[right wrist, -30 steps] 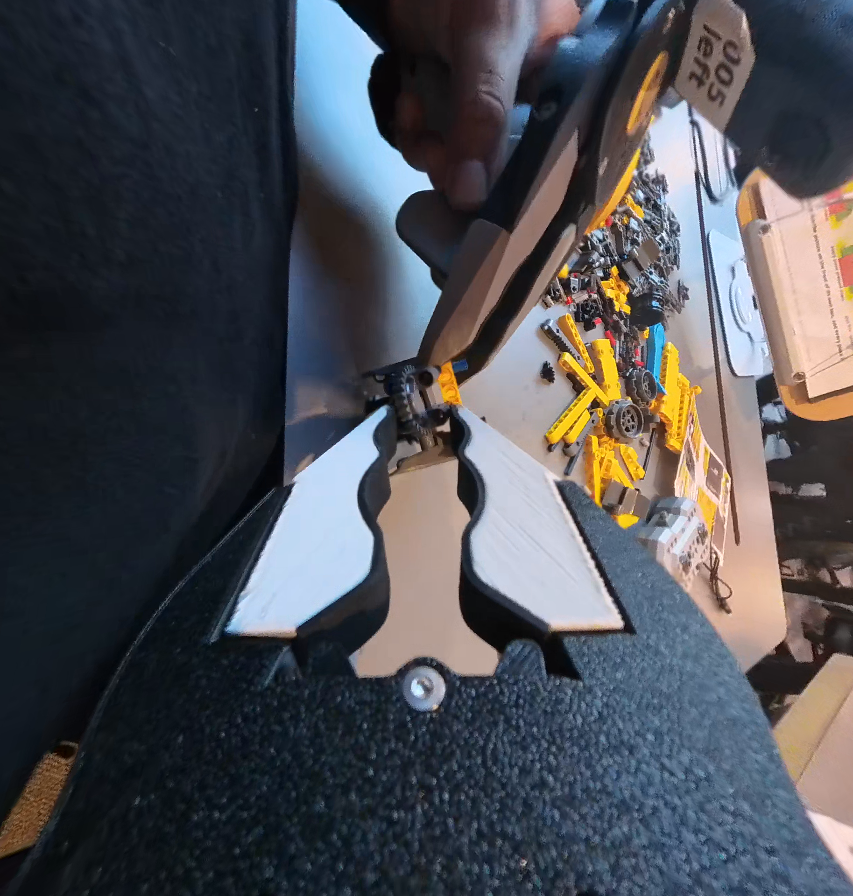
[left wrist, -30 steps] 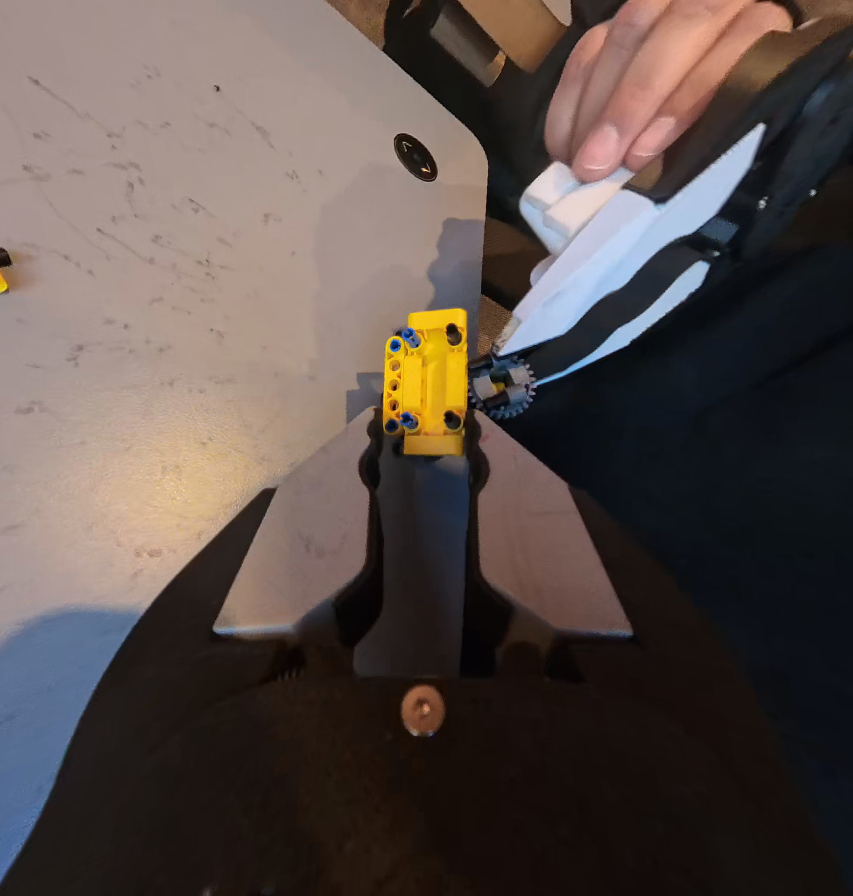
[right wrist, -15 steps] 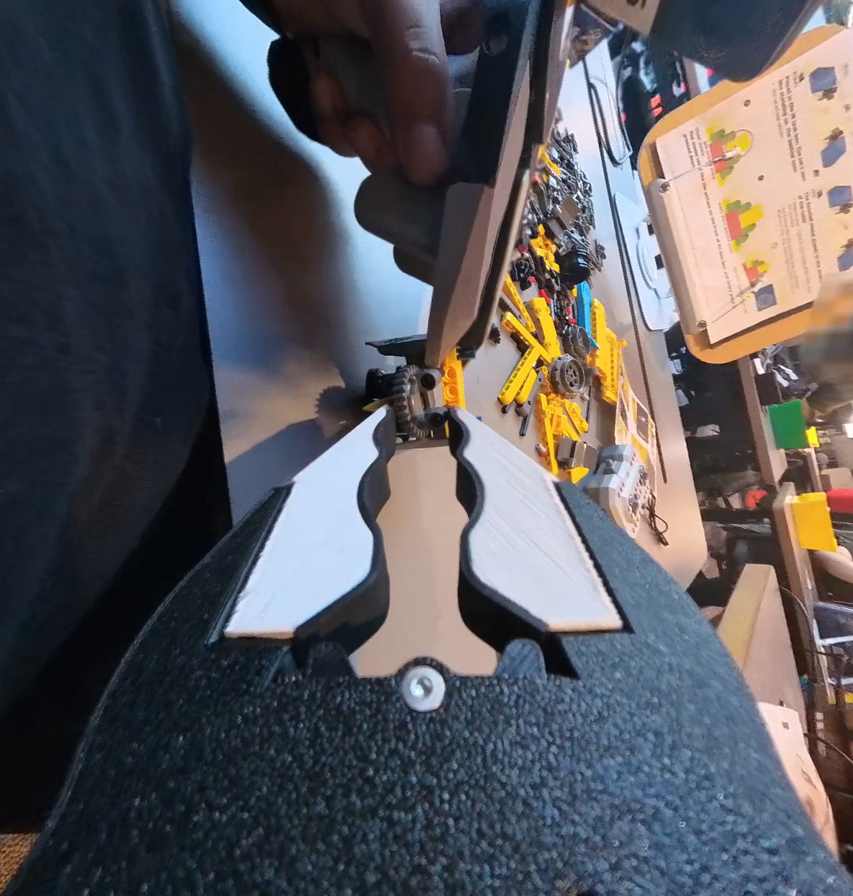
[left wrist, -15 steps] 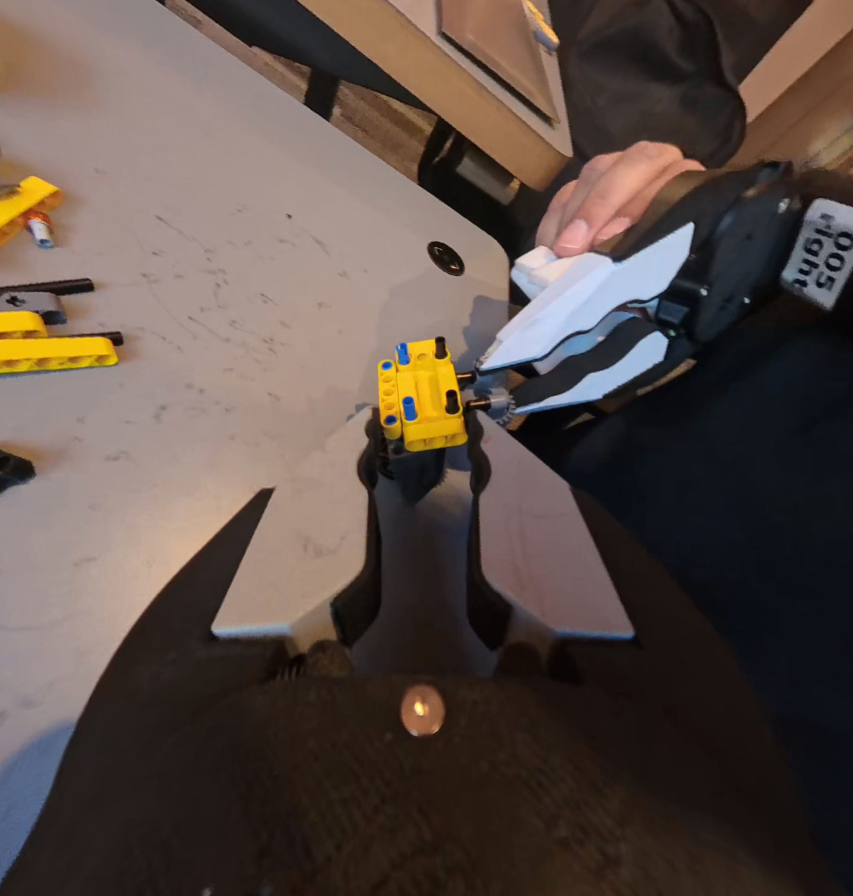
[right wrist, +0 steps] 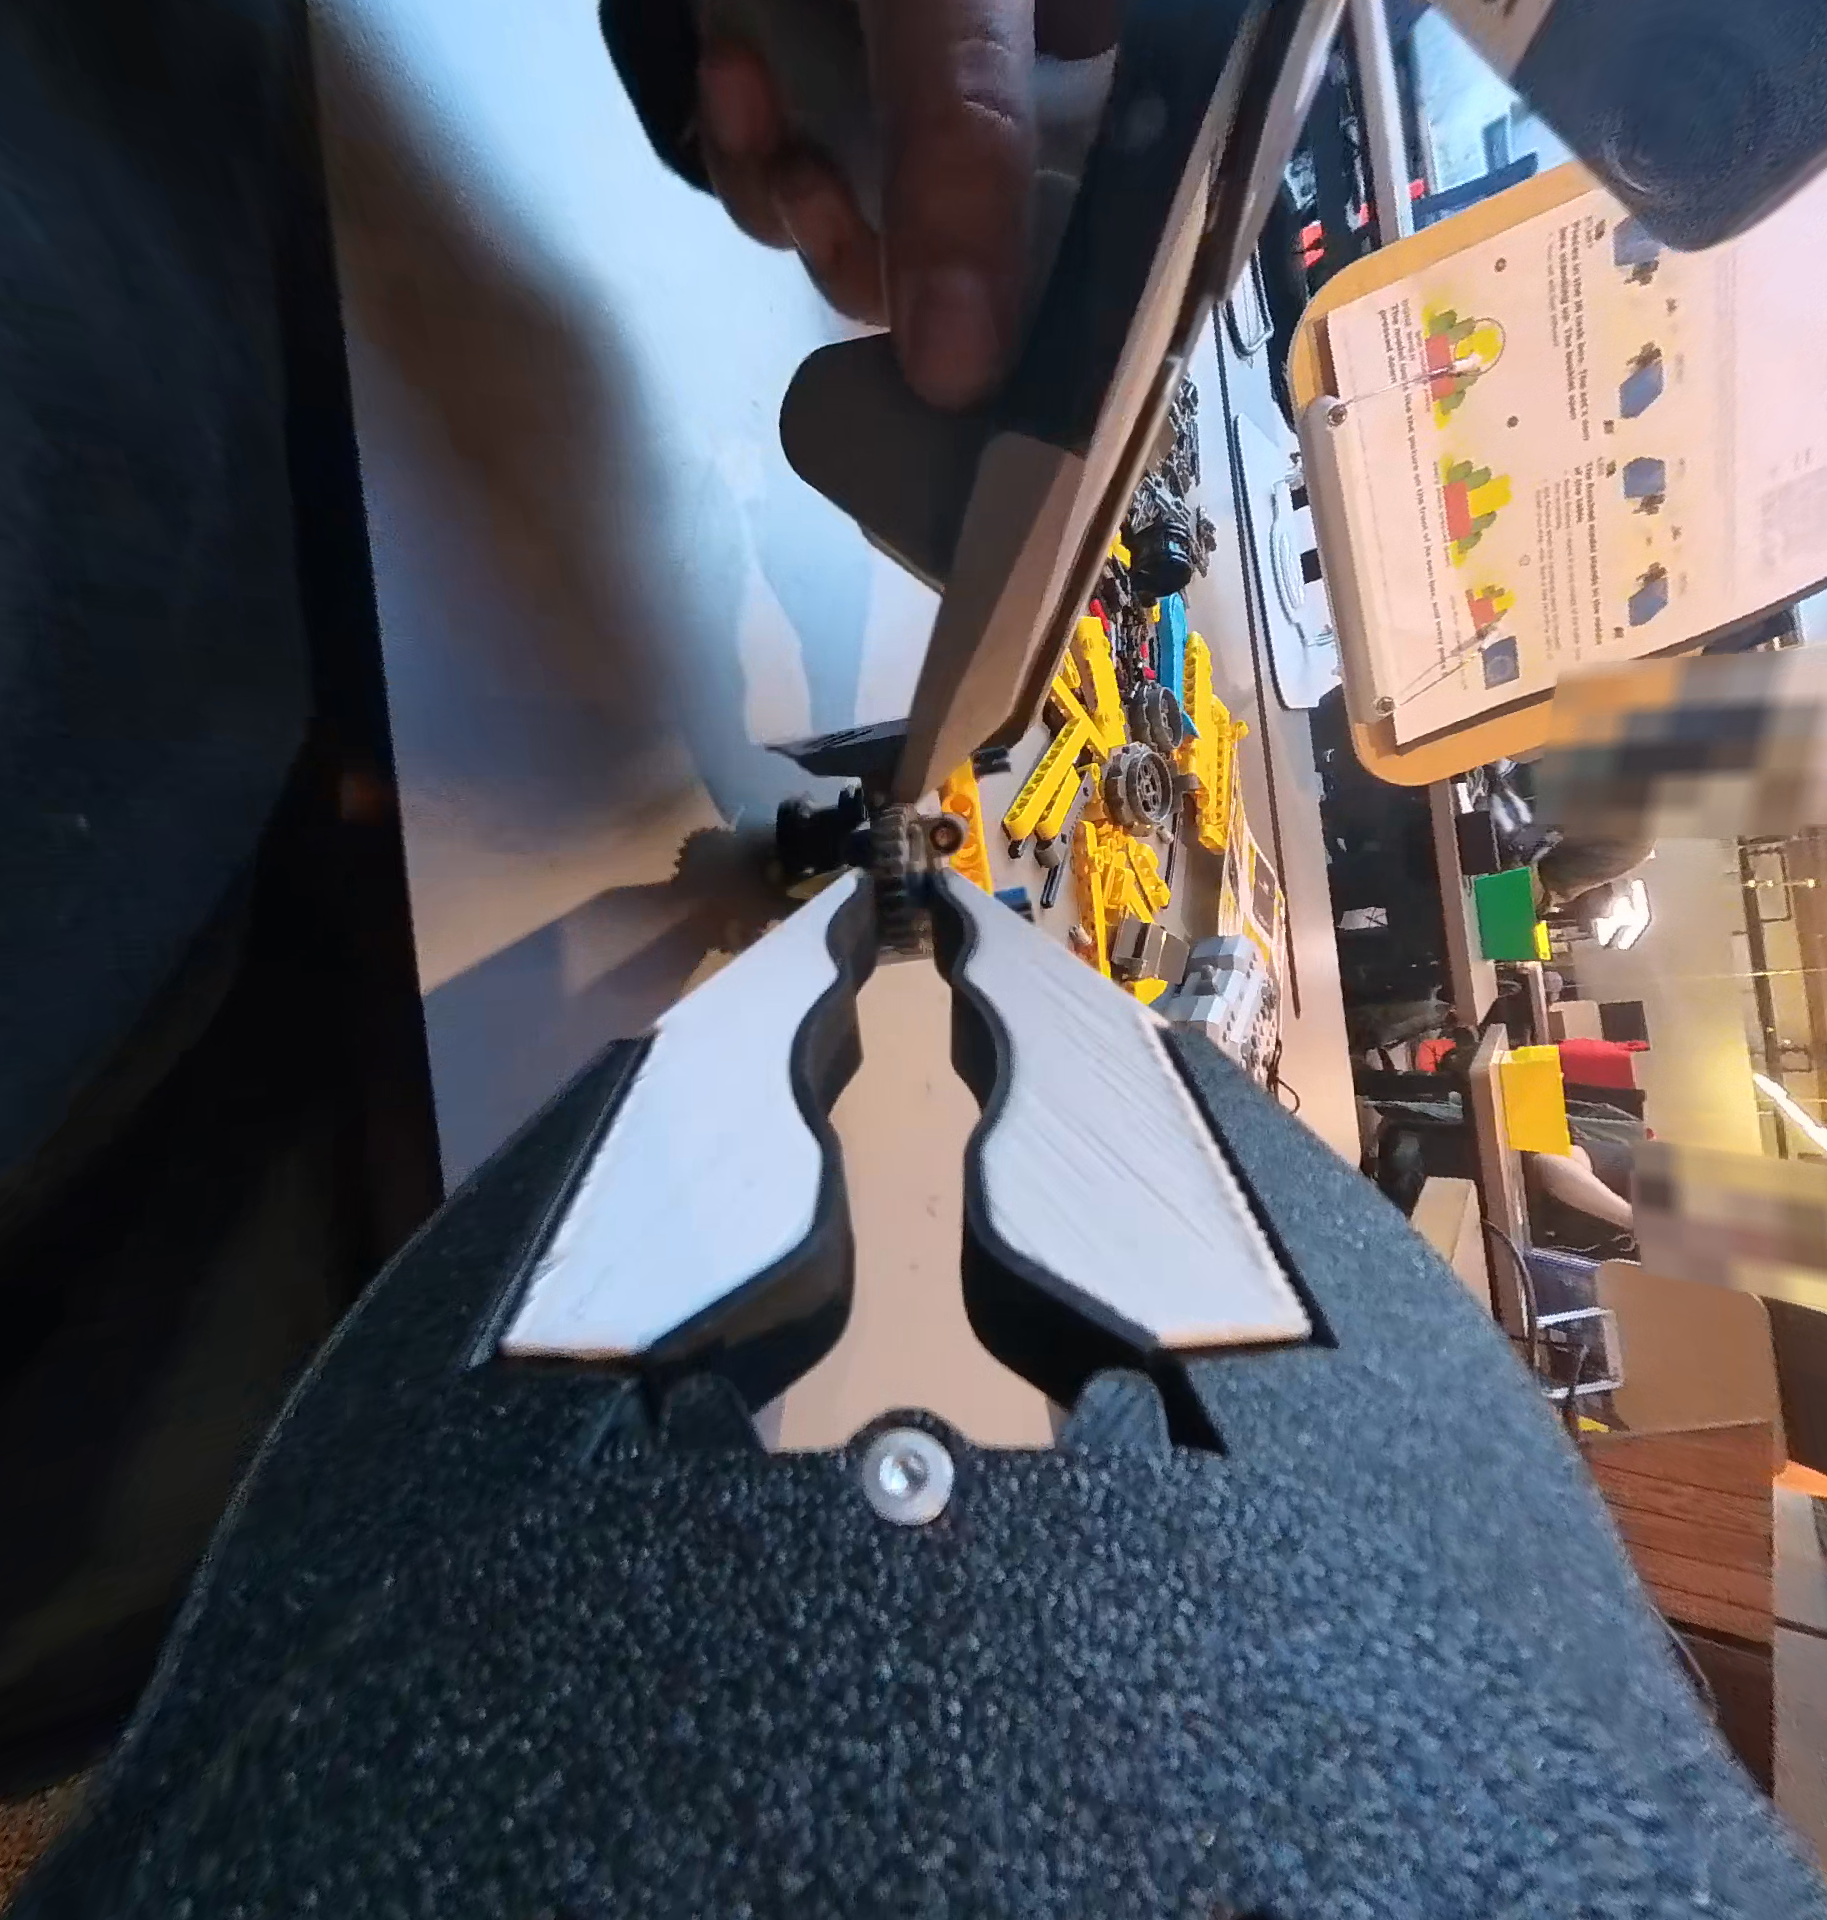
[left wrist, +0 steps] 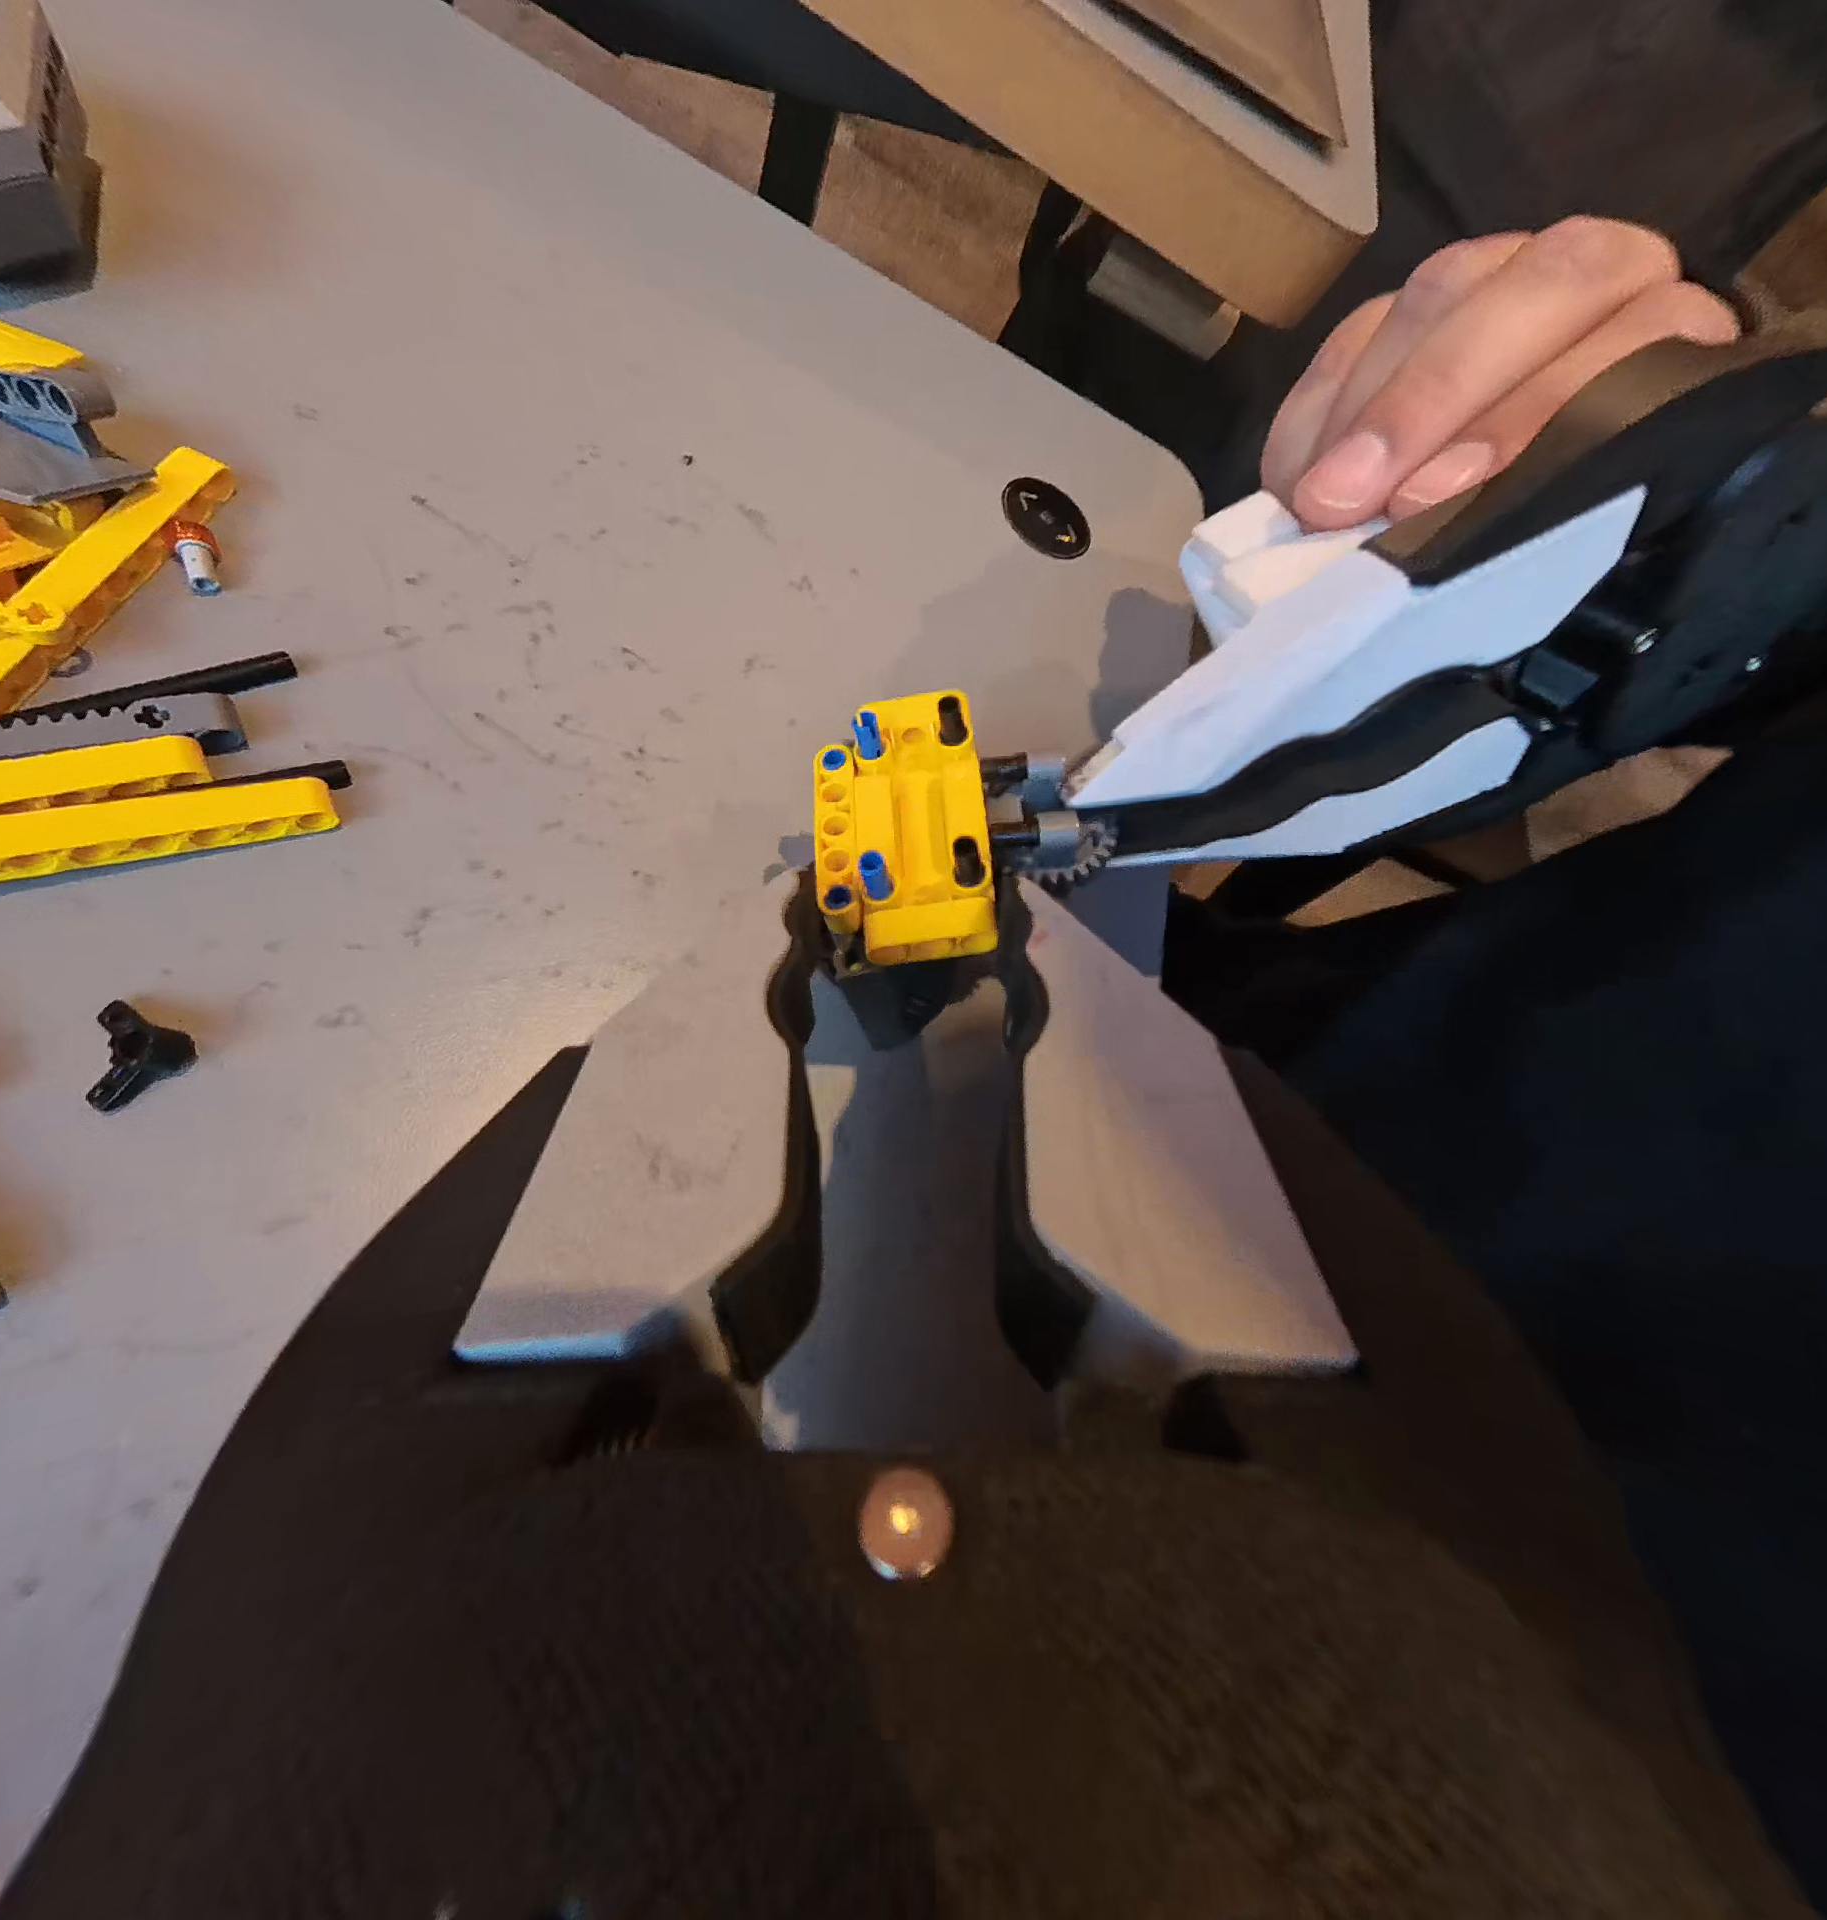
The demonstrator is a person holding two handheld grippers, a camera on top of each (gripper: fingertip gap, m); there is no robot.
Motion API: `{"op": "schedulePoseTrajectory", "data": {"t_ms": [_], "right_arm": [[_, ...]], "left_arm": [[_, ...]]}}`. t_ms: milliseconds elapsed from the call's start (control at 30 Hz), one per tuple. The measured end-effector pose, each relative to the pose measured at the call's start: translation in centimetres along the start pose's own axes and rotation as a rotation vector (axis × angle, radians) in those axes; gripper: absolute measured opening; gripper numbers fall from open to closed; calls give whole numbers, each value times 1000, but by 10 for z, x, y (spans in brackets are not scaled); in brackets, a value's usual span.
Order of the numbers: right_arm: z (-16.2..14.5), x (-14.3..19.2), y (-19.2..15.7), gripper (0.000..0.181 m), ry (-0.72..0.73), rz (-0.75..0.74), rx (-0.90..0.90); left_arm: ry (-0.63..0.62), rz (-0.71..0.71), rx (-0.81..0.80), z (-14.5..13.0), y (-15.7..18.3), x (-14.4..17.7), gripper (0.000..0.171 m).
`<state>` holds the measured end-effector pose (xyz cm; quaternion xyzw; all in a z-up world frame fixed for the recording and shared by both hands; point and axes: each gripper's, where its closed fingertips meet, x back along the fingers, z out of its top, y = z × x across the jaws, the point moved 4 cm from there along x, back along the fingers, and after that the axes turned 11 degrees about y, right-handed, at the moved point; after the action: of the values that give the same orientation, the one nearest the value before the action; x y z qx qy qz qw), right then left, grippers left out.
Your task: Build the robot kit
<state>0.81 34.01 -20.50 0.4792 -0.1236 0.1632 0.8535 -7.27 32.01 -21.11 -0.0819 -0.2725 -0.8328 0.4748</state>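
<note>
Two wrist cameras, each close behind its own fingers, crossing at one small assembly.

The left wrist view looks forward and down along the left gripper (left wrist: 904, 935) over the grey table (left wrist: 493, 436), near its rounded corner, with the right gripper (left wrist: 1096, 821) entering from the right side. The right wrist view is rolled sideways, so the table (right wrist: 535, 540) stands like a wall; it faces along the right gripper (right wrist: 901, 904) toward the far pile of parts (right wrist: 1127, 790). Both share the yellow block assembly (left wrist: 909, 821) and the grey gear (right wrist: 893, 862) at very close range.
</note>
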Motion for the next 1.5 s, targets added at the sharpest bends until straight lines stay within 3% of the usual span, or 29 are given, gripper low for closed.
{"op": "schedulePoseTrajectory", "data": {"t_ms": [200,367,433,533,733,833,967,1167,1233,1333,1500], "right_arm": [[0,0,1,9,0,-10,86],[1,3,2,9,64,11,15],[1,6,2,22,87,13,-27],[-4,14,4,22,156,30,-276],[-26,13,12,14,242,114,-1139],[-26,9,13,15,255,110,-1343],[-29,2,3,20,173,80,-1322],[-27,1,5,15,179,81,-1321],[-23,6,10,31,229,80,-1294],[-21,17,11,37,247,58,-1084],[-24,6,5,41,28,38,-575]], "left_arm": [[-126,73,-150,-4,1,-3,32],[-96,7,-92,3,4,1,32],[-86,14,-87,4,2,1,32],[-83,31,-102,2,-2,1,32],[-47,81,-143,2,-1,-1,32],[-34,110,-170,0,3,-2,31],[-32,137,-187,-2,3,-3,32],[-33,143,-190,-1,3,-3,32],[-31,143,-182,-1,2,-3,32],[-32,131,-158,0,0,-2,32],[-47,-32,30,2,0,-3,32]]}}
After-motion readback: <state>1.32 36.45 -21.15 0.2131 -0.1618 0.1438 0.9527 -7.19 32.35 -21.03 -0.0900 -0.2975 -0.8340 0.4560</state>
